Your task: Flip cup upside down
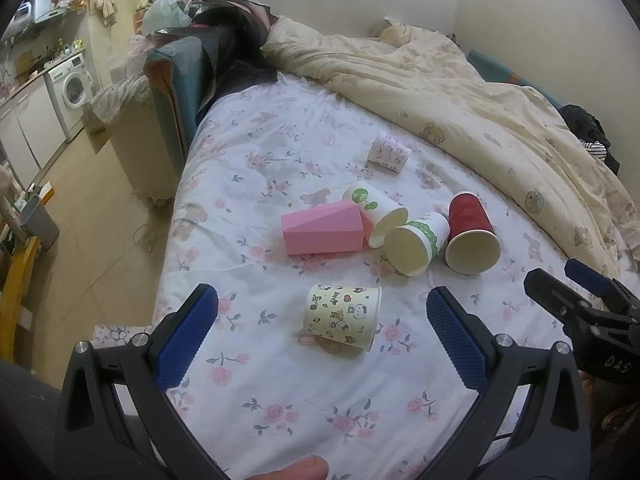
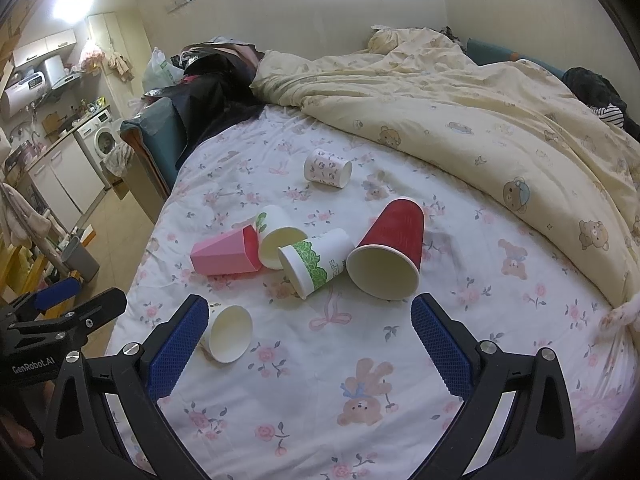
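Note:
Several cups lie on their sides on the flowered bed sheet. A cartoon-print cup lies nearest, between and just beyond my open left gripper; it shows mouth-first in the right wrist view. Behind it lie a pink faceted cup, a white cup with green print, a green-banded cup, a red cup and a small patterned cup. My right gripper is open and empty above the sheet.
A rumpled cream duvet covers the back and right of the bed. The bed's left edge drops to the floor. Dark clothes and bags pile at the headboard. A kitchen with a washing machine stands far left.

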Tool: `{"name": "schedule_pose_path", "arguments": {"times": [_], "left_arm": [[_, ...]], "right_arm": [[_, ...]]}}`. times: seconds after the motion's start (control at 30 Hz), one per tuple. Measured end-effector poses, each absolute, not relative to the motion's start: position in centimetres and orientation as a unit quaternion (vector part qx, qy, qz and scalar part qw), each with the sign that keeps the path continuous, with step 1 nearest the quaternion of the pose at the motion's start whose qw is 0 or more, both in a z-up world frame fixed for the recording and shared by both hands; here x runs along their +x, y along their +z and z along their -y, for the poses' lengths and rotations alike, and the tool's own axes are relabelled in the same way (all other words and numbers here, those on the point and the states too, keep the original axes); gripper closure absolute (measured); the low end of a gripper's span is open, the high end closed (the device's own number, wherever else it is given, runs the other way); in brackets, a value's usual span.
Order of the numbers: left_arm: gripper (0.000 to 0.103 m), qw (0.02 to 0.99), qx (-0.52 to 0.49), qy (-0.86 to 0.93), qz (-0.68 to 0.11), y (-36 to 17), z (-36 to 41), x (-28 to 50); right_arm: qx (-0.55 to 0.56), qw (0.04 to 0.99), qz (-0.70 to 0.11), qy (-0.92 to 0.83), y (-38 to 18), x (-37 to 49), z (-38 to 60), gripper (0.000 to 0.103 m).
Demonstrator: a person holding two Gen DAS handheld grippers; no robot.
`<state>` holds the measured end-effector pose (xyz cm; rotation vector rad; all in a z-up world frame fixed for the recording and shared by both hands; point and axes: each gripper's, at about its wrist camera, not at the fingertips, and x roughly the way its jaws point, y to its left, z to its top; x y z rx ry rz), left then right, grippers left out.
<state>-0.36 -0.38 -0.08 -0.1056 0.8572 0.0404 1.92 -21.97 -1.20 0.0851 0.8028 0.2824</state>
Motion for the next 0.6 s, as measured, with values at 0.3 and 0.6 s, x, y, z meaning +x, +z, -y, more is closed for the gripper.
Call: {"name": "schedule_pose_path", "arguments": {"times": [0.3,0.6], "left_arm": [[0.000,0.908,-0.053,0.018,-0.416,0.02,0.37,-0.42],[0.000,0.907,-0.053,0.018,-0.417,0.00,0.37,-0.43]], "right_arm": [[0.042,0.908,-0.395,0.135,-1.47,2.23,22.13,0.000],[0.043,0.907,-0.396,0.135,-1.51,2.20,22.12,0.000]]}}
